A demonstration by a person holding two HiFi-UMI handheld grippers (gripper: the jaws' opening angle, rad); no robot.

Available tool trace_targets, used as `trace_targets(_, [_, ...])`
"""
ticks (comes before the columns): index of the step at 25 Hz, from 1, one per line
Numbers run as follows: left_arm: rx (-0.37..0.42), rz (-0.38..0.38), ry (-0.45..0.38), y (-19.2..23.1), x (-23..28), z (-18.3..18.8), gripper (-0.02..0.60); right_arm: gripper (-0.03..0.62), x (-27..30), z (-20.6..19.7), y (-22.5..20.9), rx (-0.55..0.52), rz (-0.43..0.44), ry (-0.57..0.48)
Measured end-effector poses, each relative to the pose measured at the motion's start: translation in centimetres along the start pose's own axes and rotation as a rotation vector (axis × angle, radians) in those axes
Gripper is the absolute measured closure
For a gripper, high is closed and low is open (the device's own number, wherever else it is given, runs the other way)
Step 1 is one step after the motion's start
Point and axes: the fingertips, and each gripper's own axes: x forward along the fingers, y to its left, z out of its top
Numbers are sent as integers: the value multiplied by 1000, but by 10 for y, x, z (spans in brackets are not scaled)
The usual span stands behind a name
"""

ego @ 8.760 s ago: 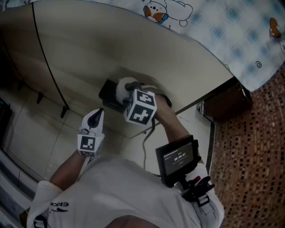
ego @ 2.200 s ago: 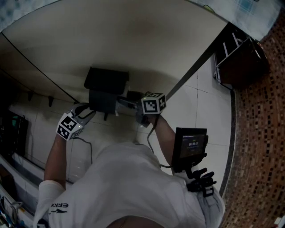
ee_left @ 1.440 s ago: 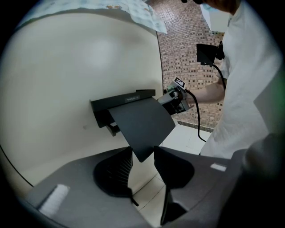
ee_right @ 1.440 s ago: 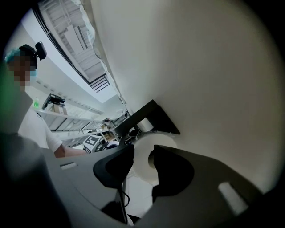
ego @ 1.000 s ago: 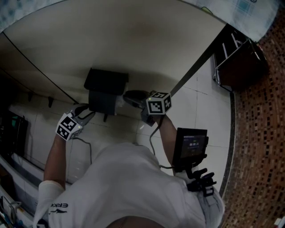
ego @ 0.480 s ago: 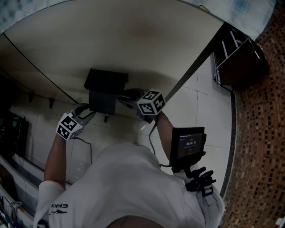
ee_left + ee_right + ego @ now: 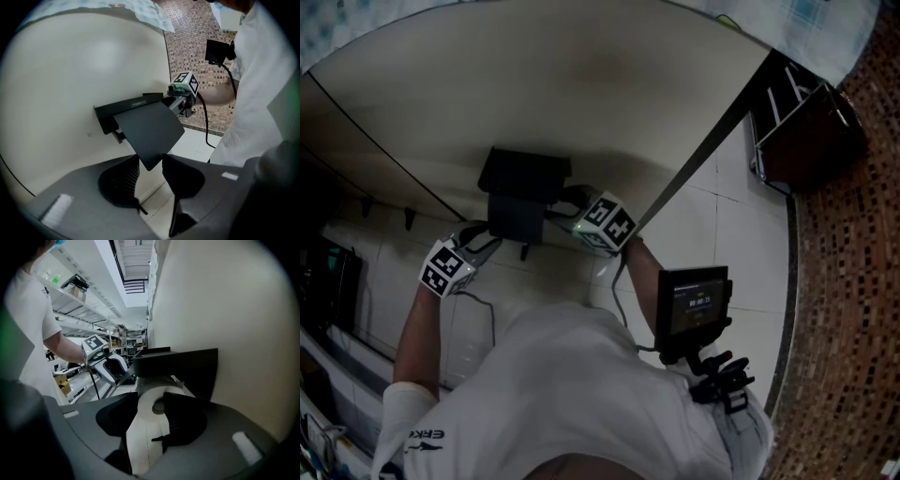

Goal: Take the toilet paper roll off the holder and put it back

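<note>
Now the right gripper (image 7: 152, 401) has just been opening its 2 jaws, the roll (image 7: 146, 430) loose between them beneath the holder (image 7: 176, 363). The left gripper (image 7: 150, 163) clamps the holder's lid (image 7: 147, 131), lifted. Draw the right gripper straight back (no twist) so the roll stays seated.

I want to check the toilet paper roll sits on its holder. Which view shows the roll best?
The right gripper view: the white toilet paper roll fills the centre, close up, below the black wall holder. In the head view and the left gripper view the holder's raised black lid hides it.
</note>
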Motion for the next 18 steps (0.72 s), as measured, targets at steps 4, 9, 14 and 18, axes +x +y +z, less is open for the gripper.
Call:
trace_targets(4, [-2,-3,5,0,0,-2,428,398,0,0,0,-3,12,-8])
trace_targets(9, [2,-6,7,-1,-2,-3,428,393,1,1,2,-21,22,-2])
trace_targets(14, [-3,-5,11,-1,-3,-4,430,384,3,2,2,-28,19,-12])
trace_targets(18, [-2,-3,19,0,-3,-6,430,378,5,1,2,-36,13,-17])
